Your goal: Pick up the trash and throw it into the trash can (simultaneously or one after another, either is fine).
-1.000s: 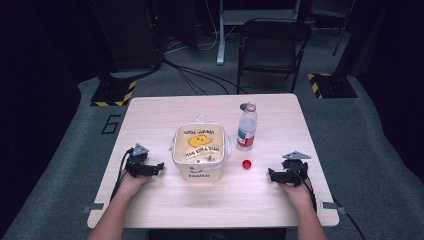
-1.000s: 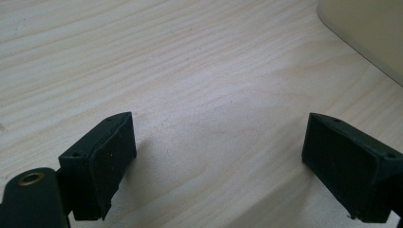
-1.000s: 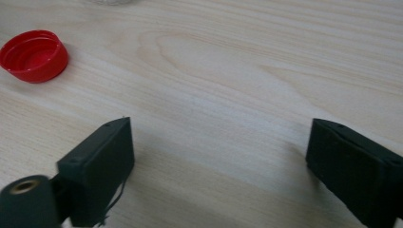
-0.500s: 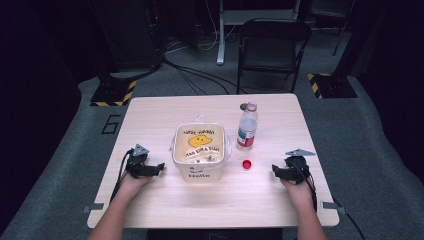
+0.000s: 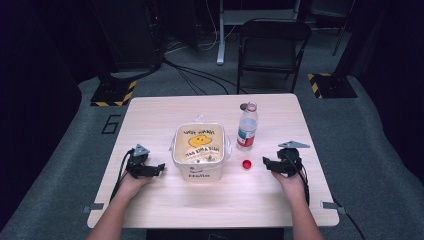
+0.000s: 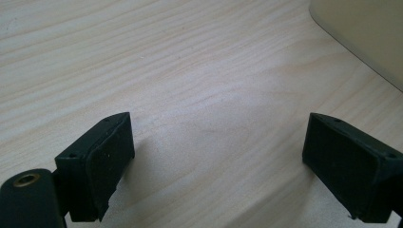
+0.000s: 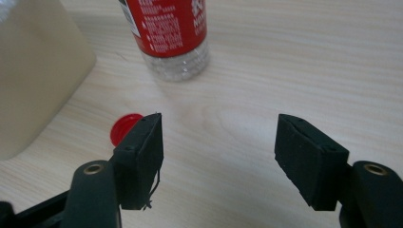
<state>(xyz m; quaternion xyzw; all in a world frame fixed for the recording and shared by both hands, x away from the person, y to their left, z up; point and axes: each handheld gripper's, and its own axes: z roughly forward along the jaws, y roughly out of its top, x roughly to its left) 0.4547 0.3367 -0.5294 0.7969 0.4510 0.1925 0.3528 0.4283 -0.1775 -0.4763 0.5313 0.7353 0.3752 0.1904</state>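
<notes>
Hiding half the red cap [image 7: 122, 127]: tongs [image 7: 218, 161]

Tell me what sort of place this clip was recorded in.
Probably a lab or studio set up for recording: a lone wooden table on grey carpet, loose cables across the floor, yellow-black hazard-striped stand bases and a folding chair.

Landmark: the tub [image 5: 199, 150], set at the middle of the table [image 5: 165, 112]. To its right, just beside it and a little toward the far edge, stands the bottle [image 5: 247, 127], upright. The cap [image 5: 246, 164] lies on the table right of the tub, nearer the person than the bottle. Further right — beyond the cap — sits the right gripper [image 5: 267, 163]. The left gripper [image 5: 158, 167] lies left of the tub, close by. Behind the tub, past the table — a chair [image 5: 272, 47].
</notes>
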